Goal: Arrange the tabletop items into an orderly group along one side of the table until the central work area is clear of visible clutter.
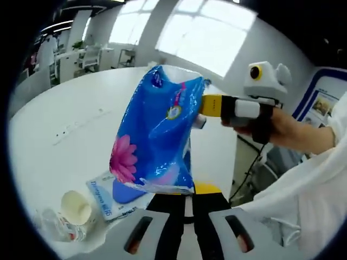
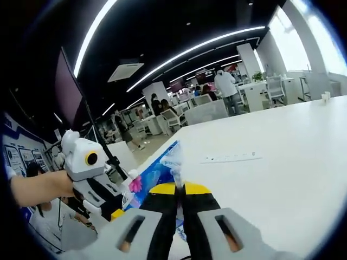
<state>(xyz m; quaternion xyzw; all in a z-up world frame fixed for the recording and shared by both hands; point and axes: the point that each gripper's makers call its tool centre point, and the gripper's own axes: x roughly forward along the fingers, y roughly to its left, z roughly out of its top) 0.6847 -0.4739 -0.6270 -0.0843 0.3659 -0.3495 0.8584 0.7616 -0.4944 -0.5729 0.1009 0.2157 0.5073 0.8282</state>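
1. Your left claw (image 1: 184, 189) is pressed together on the bottom edge of the glossy blue plastic bag with a pink flower print (image 1: 154, 132), holding it up above the round white bench (image 1: 65, 119).
2. Your right claw (image 2: 179, 189) is closed on the opposite, crinkled clear end of the same bag (image 2: 157, 176); in the left gripper view it (image 1: 201, 111) comes in from the right, its yellow tips pinching the bag's upper side edge.
3. The bag hangs stretched between the two claws, off the bench surface, with the flower at its lower left in the left gripper view.
4. In the left gripper view your hand (image 1: 287, 130) grips the right tool's handle, with a white sleeve (image 1: 309, 184) below it.
5. In the right gripper view your other hand (image 2: 40, 187) holds the left claw (image 2: 116, 214) at the lower left, beside the bag.
6. On the bench beneath the bag lies a flat pale blue packet with printed text (image 1: 103, 197), partly hidden by the bag.
7. Just beside that packet, nearer the bench edge, a white paper cup (image 1: 76, 207) lies tipped with its mouth showing, touching a crumpled clear plastic wrapper (image 1: 57, 225).
8. The broad bench (image 2: 282, 151) stretches away pale and flat in the right gripper view, with a thin strip of small marks (image 2: 230, 158) on it.
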